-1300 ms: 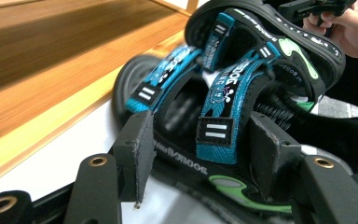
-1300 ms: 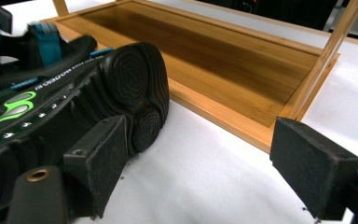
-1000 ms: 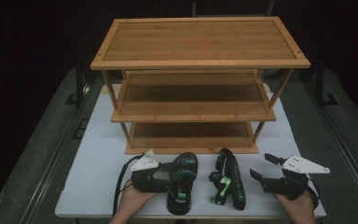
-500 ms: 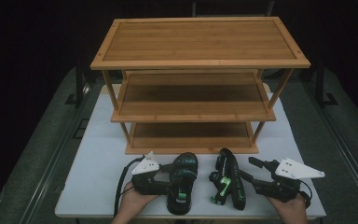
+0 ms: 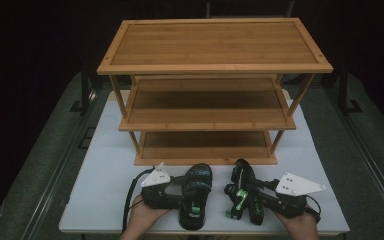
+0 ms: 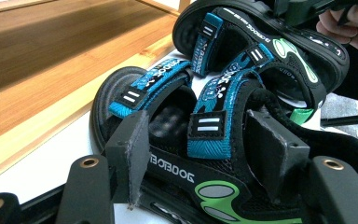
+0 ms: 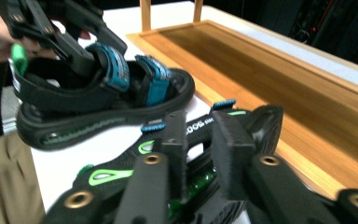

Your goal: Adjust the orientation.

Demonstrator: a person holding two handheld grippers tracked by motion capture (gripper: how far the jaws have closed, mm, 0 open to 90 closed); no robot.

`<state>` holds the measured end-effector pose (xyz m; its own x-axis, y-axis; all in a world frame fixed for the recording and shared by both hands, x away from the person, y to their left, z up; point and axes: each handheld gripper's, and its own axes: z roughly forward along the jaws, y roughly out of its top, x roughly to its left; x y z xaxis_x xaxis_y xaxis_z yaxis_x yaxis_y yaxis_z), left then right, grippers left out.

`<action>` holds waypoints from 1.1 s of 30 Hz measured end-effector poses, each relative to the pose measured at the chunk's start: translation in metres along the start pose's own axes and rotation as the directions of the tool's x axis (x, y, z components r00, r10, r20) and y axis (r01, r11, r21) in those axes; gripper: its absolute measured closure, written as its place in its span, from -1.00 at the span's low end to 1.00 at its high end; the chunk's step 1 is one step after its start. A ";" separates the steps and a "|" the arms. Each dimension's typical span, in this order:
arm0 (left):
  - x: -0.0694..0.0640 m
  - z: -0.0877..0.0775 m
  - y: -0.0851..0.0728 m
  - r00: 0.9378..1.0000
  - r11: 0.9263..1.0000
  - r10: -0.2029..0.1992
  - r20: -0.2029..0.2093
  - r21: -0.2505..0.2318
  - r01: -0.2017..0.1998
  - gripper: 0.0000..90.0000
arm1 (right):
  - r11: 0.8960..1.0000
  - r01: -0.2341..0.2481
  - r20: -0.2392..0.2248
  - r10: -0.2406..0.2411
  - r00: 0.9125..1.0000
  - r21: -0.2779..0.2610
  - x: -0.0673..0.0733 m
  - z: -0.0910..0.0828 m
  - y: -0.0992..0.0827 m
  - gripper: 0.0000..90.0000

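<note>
Up close, left gripper (image 6: 200, 154) grips left sandal (image 6: 205, 116) — blue straps.

Two sandals (image 5: 196, 195) (image 5: 242, 197) lie side by side on the table (image 5: 105, 195) before the rack (image 5: 205, 120).

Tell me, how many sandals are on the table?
2. The left sandal lies flat in front of the wooden rack, at the left gripper. The right sandal is tipped on its side beside it, at the right gripper.

Tongs (image 7: 198, 140) closing onto a tipped black-and-green sandal (image 7: 205, 130), another sandal (image 7: 102, 98) beyond, wooden shelf (image 7: 279, 79) alongside.
</note>
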<state>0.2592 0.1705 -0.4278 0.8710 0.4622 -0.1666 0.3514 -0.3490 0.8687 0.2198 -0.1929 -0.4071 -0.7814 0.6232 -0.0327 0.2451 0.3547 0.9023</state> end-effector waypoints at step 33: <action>-0.003 -0.002 -0.002 1.000 1.000 0.013 -0.007 0.001 -0.013 -0.13 | 0.981 -0.190 0.241 0.178 0.954 0.027 -0.048 -0.047 -0.030 0.82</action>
<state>0.2553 0.1710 -0.4279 0.8733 0.4629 -0.1518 0.3399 -0.3557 0.8706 0.2234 -0.2663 -0.4128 -0.5633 0.8259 0.0254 0.4040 0.2485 0.8803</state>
